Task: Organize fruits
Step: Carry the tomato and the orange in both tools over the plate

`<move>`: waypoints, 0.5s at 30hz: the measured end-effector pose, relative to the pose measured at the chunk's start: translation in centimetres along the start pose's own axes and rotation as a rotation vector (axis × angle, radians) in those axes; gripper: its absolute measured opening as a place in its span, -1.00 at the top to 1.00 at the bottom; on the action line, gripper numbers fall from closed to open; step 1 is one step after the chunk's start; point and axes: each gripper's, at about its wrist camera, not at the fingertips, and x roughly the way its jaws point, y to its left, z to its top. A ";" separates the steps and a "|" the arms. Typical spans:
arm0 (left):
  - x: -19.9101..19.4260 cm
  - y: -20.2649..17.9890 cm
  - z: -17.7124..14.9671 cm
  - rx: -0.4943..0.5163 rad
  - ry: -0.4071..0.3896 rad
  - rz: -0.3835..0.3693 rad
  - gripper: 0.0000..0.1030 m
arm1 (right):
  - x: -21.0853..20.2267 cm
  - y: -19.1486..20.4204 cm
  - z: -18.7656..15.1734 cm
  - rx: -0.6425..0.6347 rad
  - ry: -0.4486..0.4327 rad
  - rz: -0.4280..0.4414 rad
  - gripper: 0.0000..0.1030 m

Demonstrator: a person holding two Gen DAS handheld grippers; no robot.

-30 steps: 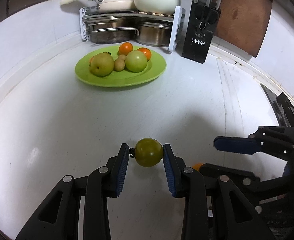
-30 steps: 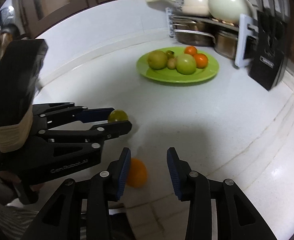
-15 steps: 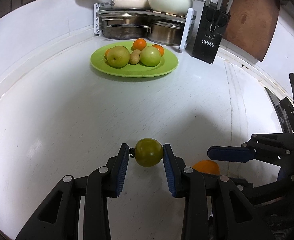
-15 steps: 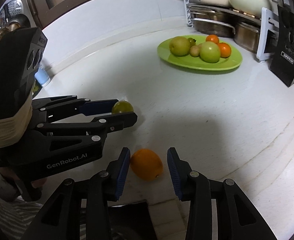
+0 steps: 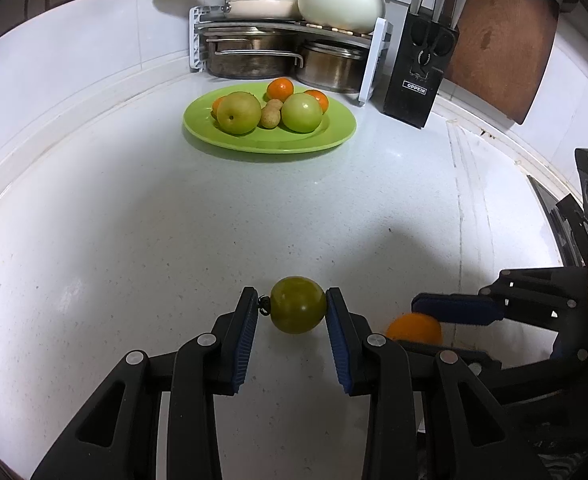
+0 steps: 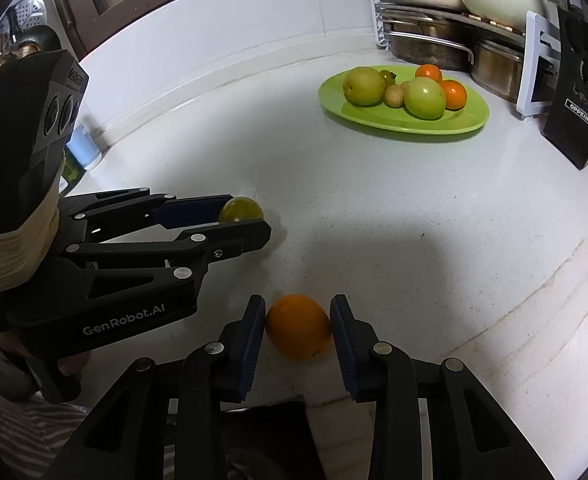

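Note:
My left gripper [image 5: 291, 312] is shut on a dark green round fruit [image 5: 297, 305] and holds it just above the white counter; it also shows in the right wrist view [image 6: 241, 209]. My right gripper [image 6: 297, 324] is open around an orange [image 6: 298, 326], which rests on the counter between the pads near the front edge; the orange also shows in the left wrist view [image 5: 414, 327]. A green plate [image 5: 334, 134] at the back holds a pear, a green apple, small oranges and a small tan fruit.
Behind the plate stand a pot rack [image 5: 277, 40] with pots and a white kettle, a black knife block [image 5: 418, 76] and a wooden board [image 5: 502, 40]. A small white cup [image 6: 83, 148] stands by the left wall. The counter's front edge [image 6: 534, 320] curves close on the right.
My right gripper has moved forward so the orange now lies fully between its pads. My left gripper keeps its hold on the green fruit, and its view has shifted a little.

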 end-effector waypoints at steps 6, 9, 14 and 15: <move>-0.6 0.0 0.2 0.003 -0.015 -0.002 0.33 | -0.5 0.0 0.4 -0.004 -0.024 -0.019 0.32; -1.1 0.0 0.5 0.000 -0.027 -0.003 0.33 | -0.9 -0.1 0.7 -0.002 -0.041 -0.027 0.32; -1.9 0.1 1.3 0.001 -0.054 -0.005 0.33 | -1.9 -0.4 1.6 0.000 -0.087 -0.046 0.32; -2.0 0.1 1.4 0.003 -0.058 -0.005 0.33 | -2.1 -0.4 1.8 0.001 -0.098 -0.050 0.32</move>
